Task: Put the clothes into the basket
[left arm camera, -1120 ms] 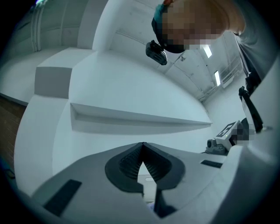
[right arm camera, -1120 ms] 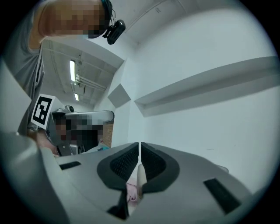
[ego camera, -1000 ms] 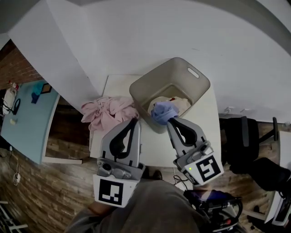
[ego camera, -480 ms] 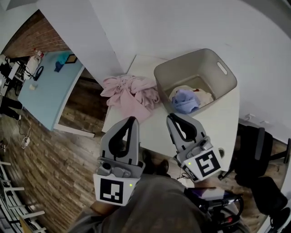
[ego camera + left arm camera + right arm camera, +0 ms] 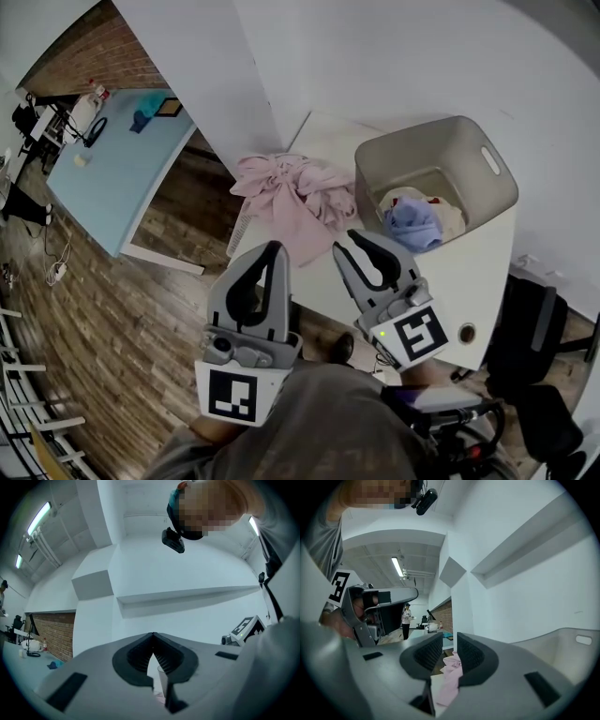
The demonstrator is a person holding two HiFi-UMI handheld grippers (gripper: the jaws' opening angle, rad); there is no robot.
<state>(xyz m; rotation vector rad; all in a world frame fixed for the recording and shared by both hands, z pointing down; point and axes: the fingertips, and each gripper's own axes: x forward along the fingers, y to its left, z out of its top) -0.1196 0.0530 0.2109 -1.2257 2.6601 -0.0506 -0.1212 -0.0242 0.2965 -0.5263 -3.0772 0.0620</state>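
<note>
The left gripper [image 5: 274, 247] was closed and empty. The right gripper [image 5: 345, 246] was empty too, its jaws slightly apart after just opening. One pink garment [image 5: 295, 195] lay on the table [image 5: 459, 281] beside the one basket [image 5: 410, 155], which held two garments: a blue one [image 5: 412, 223] on a white one [image 5: 452, 217].

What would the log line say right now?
left gripper: shut | right gripper: jaws just opening, nothing between | blue cloth: in basket | pink clothes: on table
</note>
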